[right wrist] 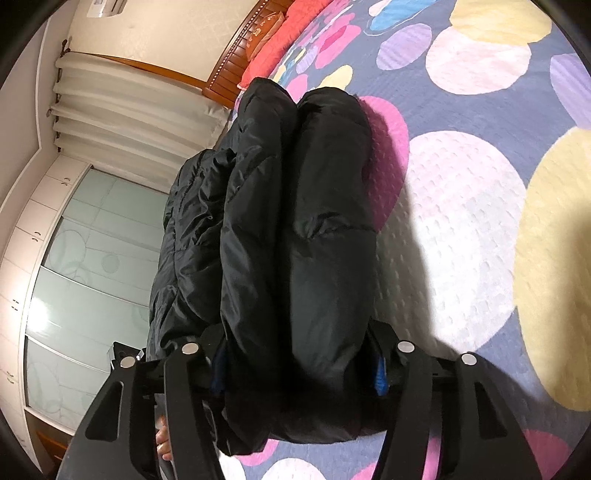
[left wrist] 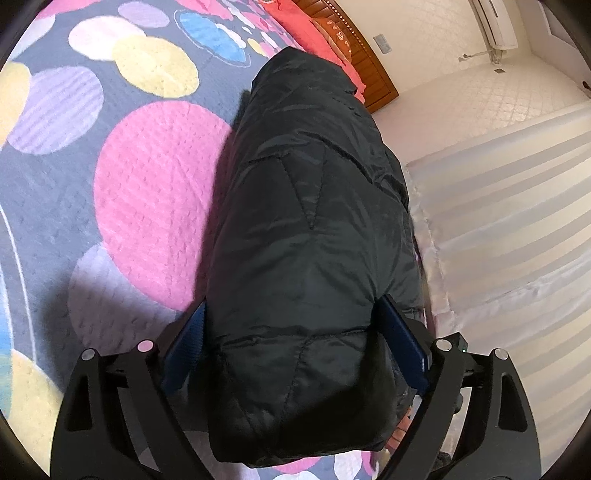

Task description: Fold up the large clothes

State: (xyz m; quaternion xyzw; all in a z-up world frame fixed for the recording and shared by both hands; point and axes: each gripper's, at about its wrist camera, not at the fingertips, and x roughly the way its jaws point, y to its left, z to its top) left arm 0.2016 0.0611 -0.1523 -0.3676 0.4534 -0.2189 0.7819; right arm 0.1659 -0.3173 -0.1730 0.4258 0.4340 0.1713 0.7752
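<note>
A black puffy jacket (left wrist: 314,184), folded into a long thick bundle, lies along the edge of a bed. My left gripper (left wrist: 293,302) straddles its near end, and both blue pads (left wrist: 400,339) press into its sides. The right wrist view shows the same jacket (right wrist: 295,184) as two padded rolls side by side. My right gripper (right wrist: 293,330) stands around them with its jaws apart. A strip of its blue pad (right wrist: 381,369) shows bare beside the fabric.
The bedspread (left wrist: 147,203) is grey-blue with big pink, yellow and lilac circles. A wooden headboard (left wrist: 373,74) and red pillows (left wrist: 317,33) are at the far end. Pale curtains (left wrist: 517,221) hang beside the bed, and a glass-fronted wardrobe (right wrist: 92,258) stands nearby. A person's fingers (right wrist: 162,439) show under the right gripper.
</note>
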